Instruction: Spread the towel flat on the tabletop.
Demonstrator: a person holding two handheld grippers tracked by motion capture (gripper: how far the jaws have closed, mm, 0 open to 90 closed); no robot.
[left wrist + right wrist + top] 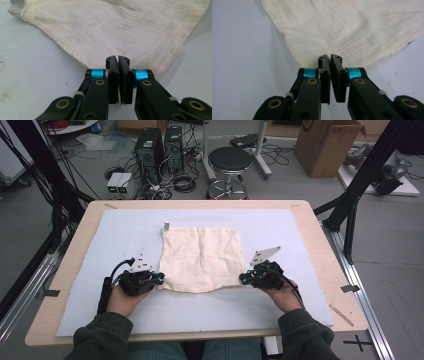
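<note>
the cloth (201,259) was spread flat mid-desk, toward the near edge. the left gripper (159,278) and right gripper (243,279) were each clamped on a near corner. both corners were best lifted evenly and carried to the far edge.

One cream cloth (201,259) is seen on one white mat (115,235), laid over one wooden table (75,260); two grippers are counted, left (159,278) and right (243,278); beyond, one stool (229,160), two computer towers (150,145) and one cardboard box (325,145) are seen
</note>
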